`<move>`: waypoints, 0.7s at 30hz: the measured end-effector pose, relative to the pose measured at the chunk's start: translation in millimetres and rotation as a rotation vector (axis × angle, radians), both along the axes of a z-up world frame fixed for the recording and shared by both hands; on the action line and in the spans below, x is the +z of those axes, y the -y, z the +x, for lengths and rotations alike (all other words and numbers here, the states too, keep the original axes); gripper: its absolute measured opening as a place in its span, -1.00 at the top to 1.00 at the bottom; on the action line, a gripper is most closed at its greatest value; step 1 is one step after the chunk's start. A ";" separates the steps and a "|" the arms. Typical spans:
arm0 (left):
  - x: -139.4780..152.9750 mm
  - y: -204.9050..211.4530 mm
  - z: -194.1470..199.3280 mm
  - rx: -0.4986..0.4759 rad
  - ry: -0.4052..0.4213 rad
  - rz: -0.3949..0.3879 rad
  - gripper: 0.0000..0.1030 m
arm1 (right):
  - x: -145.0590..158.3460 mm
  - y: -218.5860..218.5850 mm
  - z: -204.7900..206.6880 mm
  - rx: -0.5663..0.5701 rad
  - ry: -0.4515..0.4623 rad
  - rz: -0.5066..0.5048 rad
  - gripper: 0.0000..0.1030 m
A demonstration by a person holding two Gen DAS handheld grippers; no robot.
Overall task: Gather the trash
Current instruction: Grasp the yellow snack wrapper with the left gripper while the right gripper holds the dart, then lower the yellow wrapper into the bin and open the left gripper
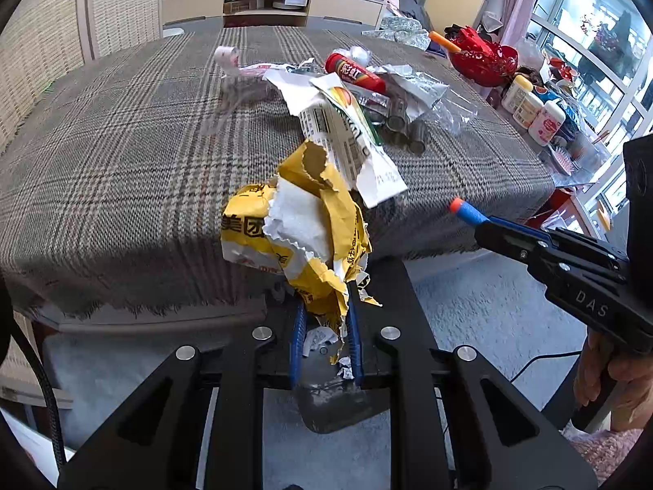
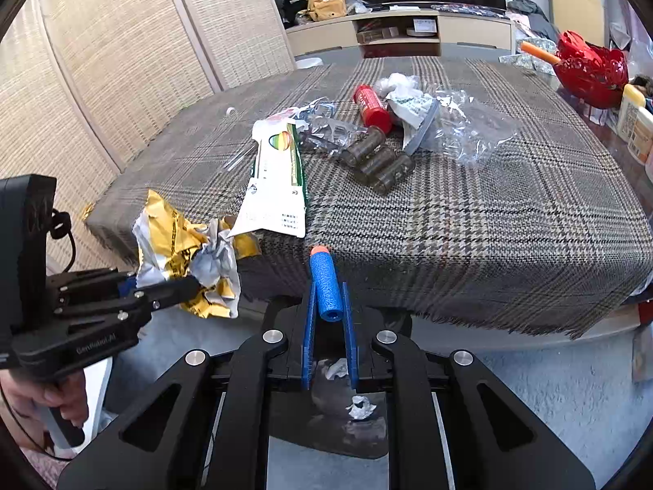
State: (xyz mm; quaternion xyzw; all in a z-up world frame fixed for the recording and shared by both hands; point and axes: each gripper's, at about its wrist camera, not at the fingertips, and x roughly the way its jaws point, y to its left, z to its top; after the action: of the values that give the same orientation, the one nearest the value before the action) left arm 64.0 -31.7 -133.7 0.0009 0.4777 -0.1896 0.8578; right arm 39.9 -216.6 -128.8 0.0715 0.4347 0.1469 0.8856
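Observation:
My left gripper [image 1: 324, 306] is shut on a crumpled yellow and white paper bag [image 1: 298, 228], held off the near edge of the plaid-covered table [image 1: 122, 155]. The same bag [image 2: 183, 261] and left gripper [image 2: 179, 286] show at the left of the right wrist view. My right gripper [image 2: 328, 306] is shut on a blue foam dart with an orange tip [image 2: 324, 286], also just off the table edge; the dart [image 1: 467, 210] shows in the left wrist view too. On the table lie a white and green packet [image 2: 277, 179], a red tube [image 2: 371, 108], brown vials [image 2: 379, 163] and clear plastic [image 2: 465, 130].
A red openwork basket [image 2: 589, 67] and white bottles [image 1: 530, 110] stand along the table's right side. A grey dustpan-like tray with paper scraps [image 2: 351, 408] lies on the pale floor below the grippers. A woven screen [image 2: 102, 61] stands to the left.

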 end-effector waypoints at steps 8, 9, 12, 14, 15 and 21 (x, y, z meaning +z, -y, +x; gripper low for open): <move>-26.4 6.9 -14.8 -0.021 -0.057 0.027 0.68 | -14.1 -1.2 -8.8 0.022 -0.041 -0.035 0.72; -30.2 8.0 -16.9 -0.024 -0.065 0.025 0.68 | -17.0 -0.1 -9.8 0.022 -0.048 -0.033 0.72; -44.0 12.1 -21.9 -0.037 -0.086 0.025 0.67 | -30.9 2.5 -13.1 0.024 -0.081 -0.032 0.72; -53.7 13.2 -23.7 -0.033 -0.107 0.010 0.67 | -41.8 5.3 -12.8 0.017 -0.114 -0.014 0.72; -57.7 12.6 -24.5 -0.030 -0.115 -0.003 0.67 | -48.1 6.6 -12.5 0.010 -0.135 -0.004 0.72; -91.6 17.2 -32.3 -0.001 -0.159 -0.023 0.66 | -72.2 7.0 -12.8 -0.021 -0.185 -0.007 0.72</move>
State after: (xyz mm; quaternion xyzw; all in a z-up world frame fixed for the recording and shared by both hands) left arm 31.7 -48.9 -225.3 -0.0235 0.5423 -0.1950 0.8169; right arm 27.1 -223.6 -200.9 0.0863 0.5145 0.1288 0.8433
